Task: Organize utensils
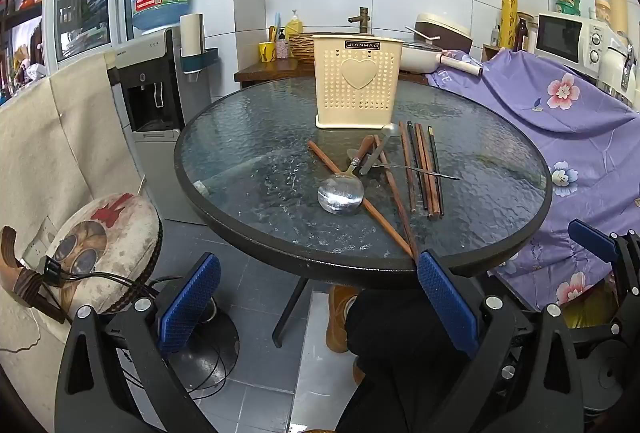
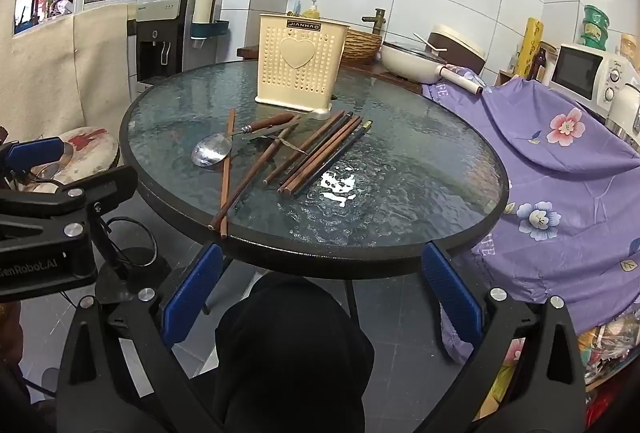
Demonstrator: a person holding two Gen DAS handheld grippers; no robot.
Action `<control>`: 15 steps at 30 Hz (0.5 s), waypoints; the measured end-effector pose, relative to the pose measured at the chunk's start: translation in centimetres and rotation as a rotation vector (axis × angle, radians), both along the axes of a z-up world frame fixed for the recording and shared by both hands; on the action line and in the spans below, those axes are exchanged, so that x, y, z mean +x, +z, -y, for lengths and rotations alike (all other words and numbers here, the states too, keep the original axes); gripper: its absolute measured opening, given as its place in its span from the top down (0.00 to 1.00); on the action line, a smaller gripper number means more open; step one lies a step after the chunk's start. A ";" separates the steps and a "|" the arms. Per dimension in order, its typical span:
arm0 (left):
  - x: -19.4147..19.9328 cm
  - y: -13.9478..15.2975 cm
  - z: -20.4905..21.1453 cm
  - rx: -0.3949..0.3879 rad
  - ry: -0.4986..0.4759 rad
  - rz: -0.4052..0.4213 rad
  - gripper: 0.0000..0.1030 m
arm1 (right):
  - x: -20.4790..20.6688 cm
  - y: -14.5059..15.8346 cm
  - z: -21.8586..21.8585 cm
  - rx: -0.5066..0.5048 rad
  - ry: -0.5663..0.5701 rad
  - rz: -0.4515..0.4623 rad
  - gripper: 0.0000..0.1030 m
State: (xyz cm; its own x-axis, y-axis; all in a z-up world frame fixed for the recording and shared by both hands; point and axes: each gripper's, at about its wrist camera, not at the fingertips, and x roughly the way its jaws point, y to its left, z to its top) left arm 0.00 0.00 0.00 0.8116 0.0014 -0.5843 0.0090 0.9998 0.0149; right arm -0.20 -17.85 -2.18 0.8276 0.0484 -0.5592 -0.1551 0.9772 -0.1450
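Nothing had been picked up yet; the job stood at its very start. Both claws hung short of the table's (image 1: 240, 249) near rim, off the glass, tilted down toward it. The left gripper (image 1: 318, 307) was spread wide with nothing between its pads, and the right gripper (image 2: 322, 299) likewise gaped empty.

The utensils lay loose at the table's centre: a spoon (image 1: 341, 196) with a wooden handle, its bowl toward seven o'clock of the pile; a neat row of chopsticks (image 1: 424, 169) at three o'clock of it; two more chopsticks (image 1: 360, 199) crossing and running out to the near edge at six o'clock. The holder (image 1: 357, 83) stood upright at twelve o'clock, just beyond the pile.

The next move probably called for reaching forward over the rim, pinching one thin piece and lifting it clear of its neighbours, then dropping it upright into the holder.
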 end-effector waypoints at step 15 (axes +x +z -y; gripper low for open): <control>0.0 0.0 0.0 0.001 -0.001 0.004 0.06 | 0.1 -0.2 -0.2 0.000 0.004 -0.004 0.04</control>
State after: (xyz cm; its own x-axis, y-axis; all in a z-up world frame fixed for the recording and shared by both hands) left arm -0.02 -0.01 0.01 0.8137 0.0012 -0.5812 0.0099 0.9998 0.0158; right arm -0.14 -17.68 -2.33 0.8249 0.0514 -0.5629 -0.1593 0.9766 -0.1443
